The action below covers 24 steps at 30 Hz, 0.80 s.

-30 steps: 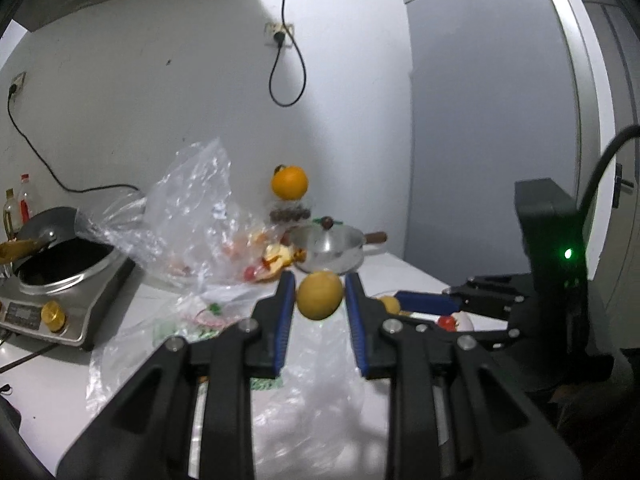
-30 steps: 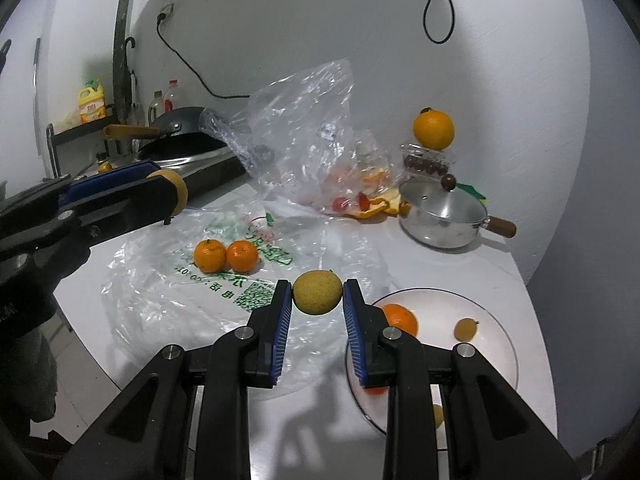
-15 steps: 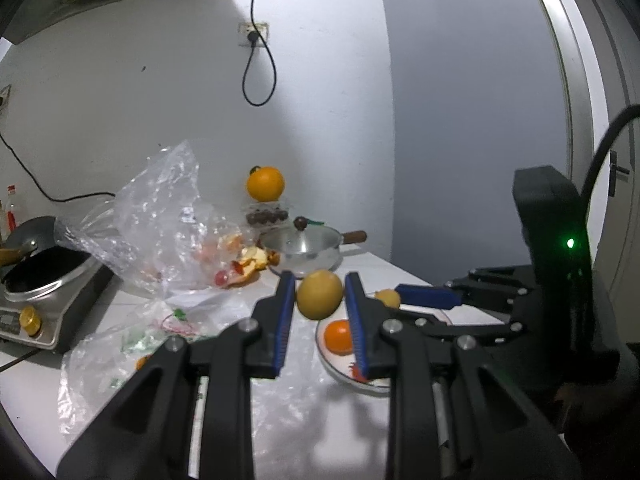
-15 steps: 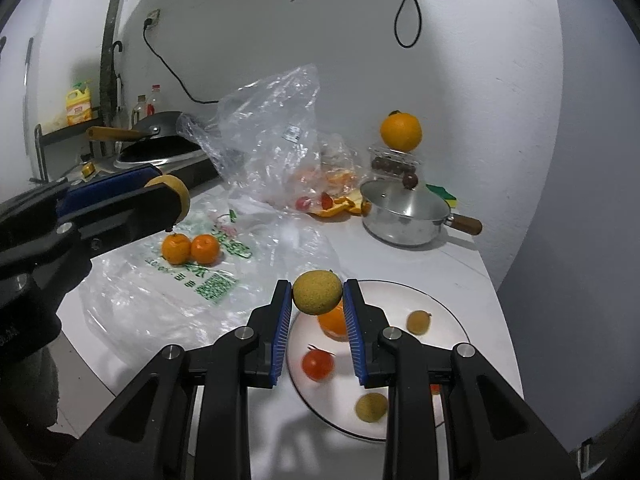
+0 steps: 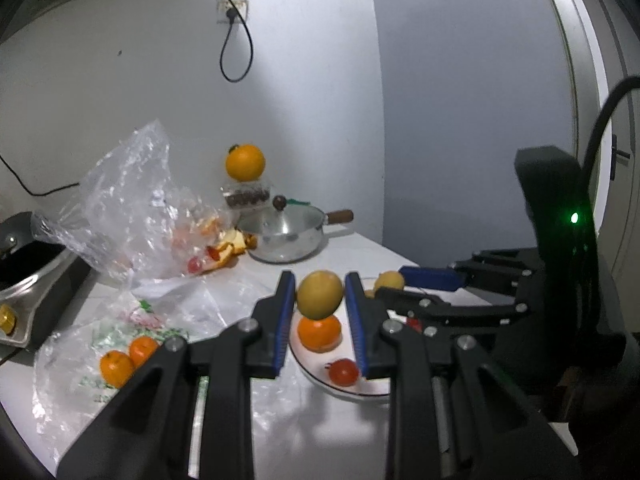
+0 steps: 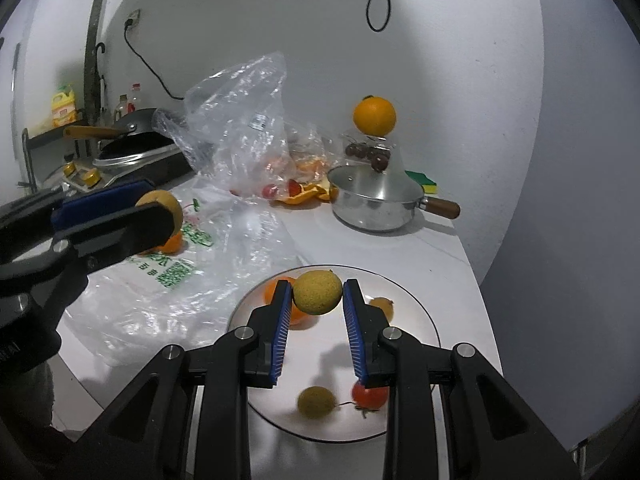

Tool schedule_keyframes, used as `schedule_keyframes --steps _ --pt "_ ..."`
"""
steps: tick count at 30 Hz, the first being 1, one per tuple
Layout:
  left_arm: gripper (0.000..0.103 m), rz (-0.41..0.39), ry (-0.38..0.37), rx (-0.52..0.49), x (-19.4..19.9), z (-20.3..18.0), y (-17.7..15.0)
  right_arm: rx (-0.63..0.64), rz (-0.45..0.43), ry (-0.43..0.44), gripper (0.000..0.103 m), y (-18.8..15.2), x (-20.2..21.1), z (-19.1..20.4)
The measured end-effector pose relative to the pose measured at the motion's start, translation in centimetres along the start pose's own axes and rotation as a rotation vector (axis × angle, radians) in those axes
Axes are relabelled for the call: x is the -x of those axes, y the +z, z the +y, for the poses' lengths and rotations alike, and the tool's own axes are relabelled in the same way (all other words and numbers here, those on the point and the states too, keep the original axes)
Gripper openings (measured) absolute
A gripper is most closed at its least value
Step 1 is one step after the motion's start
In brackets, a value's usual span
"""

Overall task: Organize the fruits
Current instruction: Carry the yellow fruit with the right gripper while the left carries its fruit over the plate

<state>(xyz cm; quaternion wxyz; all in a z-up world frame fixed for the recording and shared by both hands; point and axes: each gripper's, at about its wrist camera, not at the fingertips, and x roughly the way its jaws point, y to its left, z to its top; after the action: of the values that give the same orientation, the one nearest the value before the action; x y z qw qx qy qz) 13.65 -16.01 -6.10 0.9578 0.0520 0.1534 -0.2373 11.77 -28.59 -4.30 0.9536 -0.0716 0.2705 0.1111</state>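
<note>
Both grippers are clamped on fruit. A yellow-green round fruit [image 5: 320, 294] is pinched between the blue pads of the left gripper [image 5: 320, 304], held in the air above the near edge of the white plate [image 5: 316, 374]. A second, rougher-skinned yellow-green fruit [image 6: 318, 293] is pinched by the right gripper [image 6: 318, 300], held over the plate's middle. On the plate are seen a tangerine [image 6: 298, 314], partly hidden behind the right gripper's left finger, a small brownish fruit [image 6: 382, 305], a small yellow-green fruit [image 6: 316, 400] and a cherry tomato [image 6: 370, 396]. Two more tangerines [image 5: 128, 360] are left on the flat printed plastic bag [image 6: 168, 280] beside the plate. Further back a crumpled clear bag [image 6: 240, 120], a lidded steel pan [image 6: 376, 200] and an orange [image 6: 374, 115] on a clear box are visible.
</note>
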Motion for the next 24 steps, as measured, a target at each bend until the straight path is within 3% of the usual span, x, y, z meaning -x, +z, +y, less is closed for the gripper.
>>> schedule_keyframes --steps 24 --pt "0.026 0.183 -0.07 -0.004 -8.7 -3.7 -3.4 -0.078 0.079 -0.003 0.028 -3.5 -4.3 -5.8"
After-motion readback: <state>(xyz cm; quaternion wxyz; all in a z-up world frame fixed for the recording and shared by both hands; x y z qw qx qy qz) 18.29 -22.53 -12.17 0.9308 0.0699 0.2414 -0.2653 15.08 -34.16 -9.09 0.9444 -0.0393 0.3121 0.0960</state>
